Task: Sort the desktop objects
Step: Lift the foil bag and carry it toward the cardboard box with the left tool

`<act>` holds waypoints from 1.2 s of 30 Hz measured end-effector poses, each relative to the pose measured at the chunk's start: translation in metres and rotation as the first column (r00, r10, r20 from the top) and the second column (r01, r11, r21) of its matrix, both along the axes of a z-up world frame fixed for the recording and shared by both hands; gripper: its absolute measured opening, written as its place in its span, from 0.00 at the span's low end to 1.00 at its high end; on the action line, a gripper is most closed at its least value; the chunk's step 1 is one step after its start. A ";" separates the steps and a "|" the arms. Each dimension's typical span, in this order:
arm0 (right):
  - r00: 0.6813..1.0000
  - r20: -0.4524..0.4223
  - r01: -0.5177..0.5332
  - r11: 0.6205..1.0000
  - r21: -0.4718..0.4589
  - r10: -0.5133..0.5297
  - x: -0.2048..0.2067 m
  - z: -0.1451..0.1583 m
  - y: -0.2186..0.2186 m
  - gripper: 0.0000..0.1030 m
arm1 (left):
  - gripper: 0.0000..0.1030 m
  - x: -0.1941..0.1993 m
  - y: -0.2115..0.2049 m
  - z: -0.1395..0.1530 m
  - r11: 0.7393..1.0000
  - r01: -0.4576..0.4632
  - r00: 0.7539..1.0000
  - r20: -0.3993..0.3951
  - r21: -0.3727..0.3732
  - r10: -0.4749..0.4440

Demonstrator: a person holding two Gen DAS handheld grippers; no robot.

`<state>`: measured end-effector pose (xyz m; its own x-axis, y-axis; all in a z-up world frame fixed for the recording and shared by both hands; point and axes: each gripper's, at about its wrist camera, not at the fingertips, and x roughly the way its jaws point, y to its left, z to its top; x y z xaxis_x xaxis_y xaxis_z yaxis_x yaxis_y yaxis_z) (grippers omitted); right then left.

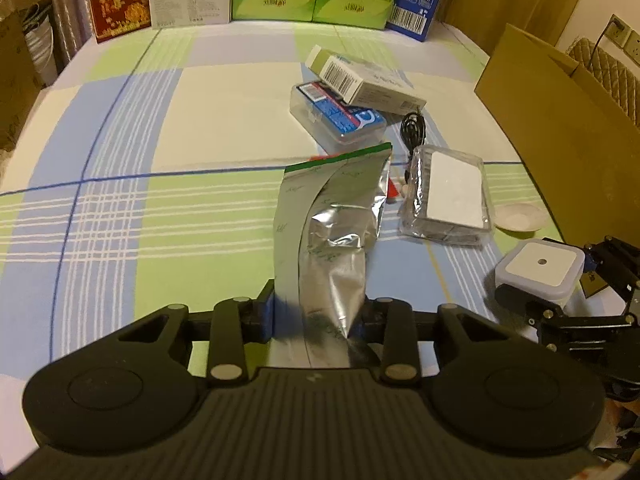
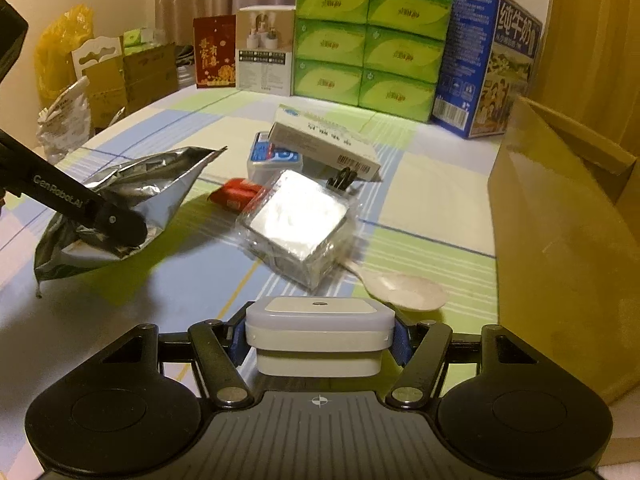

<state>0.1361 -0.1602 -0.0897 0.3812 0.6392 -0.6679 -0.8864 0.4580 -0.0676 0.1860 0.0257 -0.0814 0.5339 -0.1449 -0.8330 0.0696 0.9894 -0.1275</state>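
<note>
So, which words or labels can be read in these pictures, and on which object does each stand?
"GenRobot.AI": on the left gripper arm.
"纯牛奶": on the blue milk carton.
Red box: gold characters, too blurred.
Green tissue packs, flat white box and its barcode, blue-labelled clear case: print too small.

Warm, dim indoor light; yellowish cast is seen throughout. Glare is thrown off the crinkled silver foil pouch (image 1: 332, 236) ahead of the claw. Strong fisheye bending and dark vignetting are seen at corners. Slight softness overall.
</note>
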 end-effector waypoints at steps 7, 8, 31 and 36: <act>1.000 0.021 0.013 0.999 0.041 -0.014 -0.011 0.028 -0.013 0.60 | 0.29 -0.021 -0.004 0.025 1.000 0.000 0.999 0.037 -0.011 0.000; 1.000 0.023 0.016 0.999 0.047 -0.017 -0.012 0.033 -0.016 0.60 | 0.29 -0.024 -0.006 0.028 1.000 0.001 0.999 0.044 -0.013 -0.001; 0.976 0.097 0.179 0.969 0.168 -0.197 -0.007 0.142 -0.140 0.60 | 0.29 -0.096 -0.109 0.126 0.993 0.094 0.979 0.186 -0.069 -0.080; 0.961 0.105 0.232 0.954 0.187 -0.255 0.012 0.152 -0.173 0.60 | 0.29 -0.094 -0.146 0.138 0.987 0.147 0.972 0.197 -0.067 -0.131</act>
